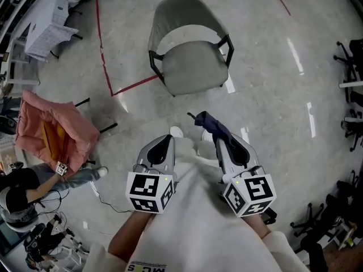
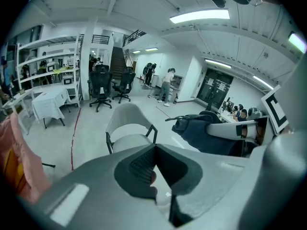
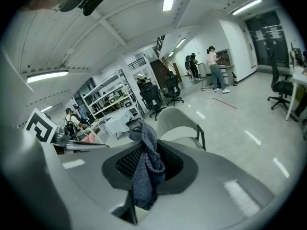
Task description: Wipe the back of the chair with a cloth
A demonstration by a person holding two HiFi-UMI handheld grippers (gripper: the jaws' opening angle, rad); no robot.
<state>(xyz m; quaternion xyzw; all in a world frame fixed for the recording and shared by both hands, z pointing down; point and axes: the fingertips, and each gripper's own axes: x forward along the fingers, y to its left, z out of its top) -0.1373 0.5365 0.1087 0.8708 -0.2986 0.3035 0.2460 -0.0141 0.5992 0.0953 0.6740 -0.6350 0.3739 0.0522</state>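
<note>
The chair (image 1: 190,50) stands on the open floor ahead of you, well apart from both grippers, its seat facing you and its curved back (image 1: 184,13) on the far side. In both gripper views it sits beyond the jaws with clear floor between. Nothing touches it.

The cloth (image 3: 146,171), a dark blue knitted piece, is not on the chair. It is in your right gripper (image 1: 209,136), whose jaws are closed on it. The right gripper view shows it bunched between them, one end standing up above the jaws and the rest hanging below. In the head view the same cloth (image 1: 211,123) sticks out past the gripper's tip, pointing toward the chair.

Your left gripper (image 2: 154,164) has its jaws brought together, and its own view shows nothing between them. It is held level with the right gripper, just beside it, in front of your body.

Assessment: the cloth is secured, which is the only part of the task in hand. No wiping contact with the chair back is made yet. Left to do, in my judgement: close the gap to the chair, get the cloth onto the back, and work it across that surface.

A red tape line (image 1: 102,44) runs along the floor left of the chair.
</note>
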